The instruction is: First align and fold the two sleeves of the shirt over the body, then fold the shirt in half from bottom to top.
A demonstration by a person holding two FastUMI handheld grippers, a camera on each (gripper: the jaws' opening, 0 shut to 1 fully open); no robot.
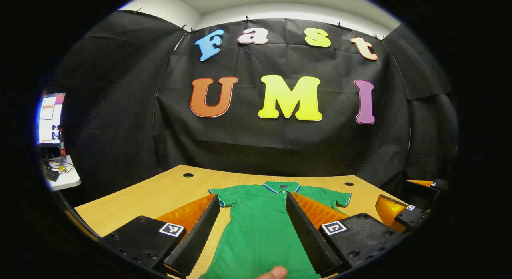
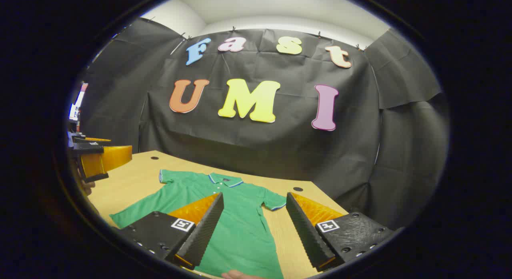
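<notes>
Hovering left gripper (image 1: 253, 227) and right gripper (image 2: 255, 227), both spread, above flat shirt (image 1: 260, 231) on bench (image 1: 160, 195); I'd pinch sleeve hems first, fold inward evenly.

The left gripper (image 1: 252, 231) hangs with jaws spread above a green shirt (image 1: 260, 231) lying flat on the worktop (image 1: 160, 195).

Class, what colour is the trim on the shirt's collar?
Blue-and-white trim on the green shirt's collar; clearest in the left gripper view.

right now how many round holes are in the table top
2: one hole near the table's far left corner, another hole near its far right, beyond the shirt. More may be hidden.
</notes>
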